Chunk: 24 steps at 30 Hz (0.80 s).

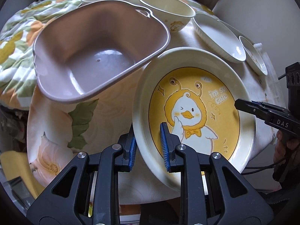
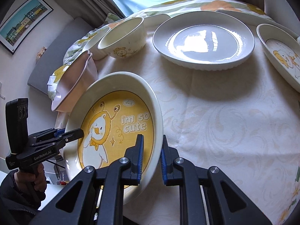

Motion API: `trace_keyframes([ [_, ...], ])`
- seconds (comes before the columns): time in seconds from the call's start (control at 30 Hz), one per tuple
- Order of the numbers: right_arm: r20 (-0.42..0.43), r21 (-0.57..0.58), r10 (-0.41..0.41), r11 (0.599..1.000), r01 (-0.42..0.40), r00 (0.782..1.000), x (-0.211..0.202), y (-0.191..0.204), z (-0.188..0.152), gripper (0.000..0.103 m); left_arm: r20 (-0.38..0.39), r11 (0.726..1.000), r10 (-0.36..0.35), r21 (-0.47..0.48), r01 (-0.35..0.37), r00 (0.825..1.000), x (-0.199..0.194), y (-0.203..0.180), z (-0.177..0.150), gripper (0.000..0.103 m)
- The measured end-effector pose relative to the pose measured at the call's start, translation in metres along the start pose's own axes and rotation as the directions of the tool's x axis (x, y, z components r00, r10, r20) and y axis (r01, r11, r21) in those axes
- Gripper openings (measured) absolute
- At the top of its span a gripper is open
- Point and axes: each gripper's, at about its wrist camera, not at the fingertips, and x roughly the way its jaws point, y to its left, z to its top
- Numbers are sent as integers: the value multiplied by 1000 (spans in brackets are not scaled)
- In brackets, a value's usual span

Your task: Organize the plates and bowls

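Left wrist view puts the duck plate low and right of centre, tilted, with the left tongs nipped almost closed on its near-left rim, one blue pad inside, one outside; at the right edge of the frame the right tongs reach in over the opposite rim. Right wrist view shows those right tongs likewise pinched nearly closed on the rim at lower centre, and the left tongs biting the far rim at lower left; so the plate is held by both and appears lifted clear of the cloth-covered surface. A pinkish tub sits at the upper left of the left view, its rim just beside or over the plate's top edge; which, I cannot tell. Two duck bowls, a plain white plate and another duck plate lie across the top of the right view. By my judgement the step in hand is carrying this plate to its place, perhaps the tub or a stack; next calls for keeping both grips level and clearing the tub's rim.
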Motion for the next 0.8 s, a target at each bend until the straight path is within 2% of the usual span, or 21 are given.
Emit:
trace_keyframes([
  [0.13,12,-28,-19,999,19,1000,1,5,0,15,4,1000,19,3,-19,1000,2,-2,0,20],
  [0.5,-26,-72,-85,994,82,996,5,13,4,15,16,1000,30,4,-30,999,4,-7,1,20],
  [0.6,-30,-75,-93,993,90,995,6,15,5,15,15,999,36,11,-36,999,5,-8,0,23],
  [0.67,-27,-61,-87,994,86,996,6,13,4,15,12,999,42,23,-42,999,6,-11,0,32],
  [0.73,-21,-49,-81,996,80,997,5,12,3,17,11,997,66,42,-66,998,8,-16,-2,71],
  [0.77,-23,-44,-75,996,74,997,6,13,3,23,22,996,78,49,-79,997,7,-18,-3,76],
  [0.8,-27,-42,-73,997,71,997,7,13,2,31,32,995,81,56,-83,996,7,-20,-5,77],
])
